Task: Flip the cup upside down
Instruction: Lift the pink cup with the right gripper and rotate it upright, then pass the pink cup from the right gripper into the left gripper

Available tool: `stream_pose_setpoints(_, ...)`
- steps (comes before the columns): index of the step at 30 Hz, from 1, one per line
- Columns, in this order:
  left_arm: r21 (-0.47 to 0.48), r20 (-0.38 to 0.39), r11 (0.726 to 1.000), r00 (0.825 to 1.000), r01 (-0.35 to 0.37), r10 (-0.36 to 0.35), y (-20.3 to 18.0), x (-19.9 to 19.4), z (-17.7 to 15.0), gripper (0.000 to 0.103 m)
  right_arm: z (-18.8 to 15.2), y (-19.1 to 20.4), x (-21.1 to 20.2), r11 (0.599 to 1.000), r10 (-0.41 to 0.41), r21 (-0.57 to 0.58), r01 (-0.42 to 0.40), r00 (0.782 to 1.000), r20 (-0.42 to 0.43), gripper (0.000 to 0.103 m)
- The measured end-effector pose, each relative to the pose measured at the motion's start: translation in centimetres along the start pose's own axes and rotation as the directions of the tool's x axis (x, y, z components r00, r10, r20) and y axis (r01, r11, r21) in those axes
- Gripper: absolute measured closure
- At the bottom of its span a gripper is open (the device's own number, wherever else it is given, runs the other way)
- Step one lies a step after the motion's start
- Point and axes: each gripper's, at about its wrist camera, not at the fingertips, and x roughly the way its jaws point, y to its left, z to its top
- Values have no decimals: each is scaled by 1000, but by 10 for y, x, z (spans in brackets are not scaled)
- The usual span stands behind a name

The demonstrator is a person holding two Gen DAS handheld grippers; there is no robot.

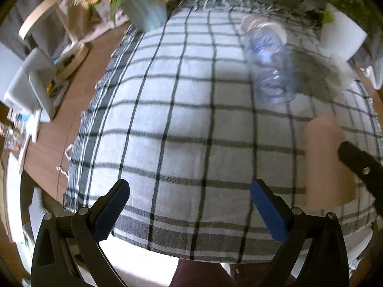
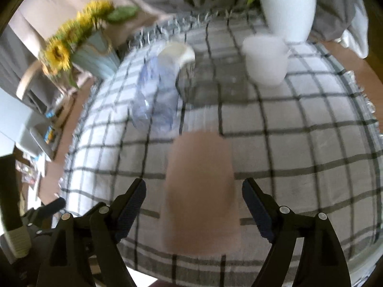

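Cup [image 2: 199, 191] stands between the wide-open, empty right gripper [image 2: 194, 205]; close squarely at mid-body before turning it over.

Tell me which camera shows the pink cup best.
The right wrist view: the pink cup stands centred between the open right gripper's fingers, though blurred. The left wrist view shows it at the right edge, partly behind a black finger.
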Motion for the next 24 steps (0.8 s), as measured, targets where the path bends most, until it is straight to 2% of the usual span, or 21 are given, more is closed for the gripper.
stream_pose_setpoints(3, 23, 20, 999, 999, 43, -44, -10, -15, 6, 0, 5, -2, -29, 1000, 2, 18, -4, 997, 75, 19)
stream_pose_setpoints(6, 59, 31, 994, 995, 89, -91, -26, -26, 13, 0, 10, -11, -60, 999, -30, 49, 22, 986, 164, 18)
stream_pose_setpoints(9, 81, 21, 984, 987, 157, -159, -43, -31, 21, 0, 13, -23, -81, 993, -81, 98, 61, 974, 213, 18)
stream_pose_setpoints(11, 98, -2, 976, 980, 196, -197, -55, -30, 29, 0, 15, -32, -91, 989, -104, 130, 76, 969, 224, 18)
stream_pose_setpoints(16, 152, -85, 961, 972, 230, -219, -86, -25, 47, 0, 20, -55, -106, 976, -135, 200, 88, 962, 239, 18)
stream_pose_setpoints(19, 153, -153, 951, 957, 270, -247, -98, -18, 55, 0, 23, -64, -109, 975, -118, 215, 66, 963, 242, 18)
stream_pose_setpoints(24, 174, -223, 947, 948, 269, -229, -120, -10, 67, 0, 27, -87, -103, 961, -75, 278, 13, 975, 211, 18)
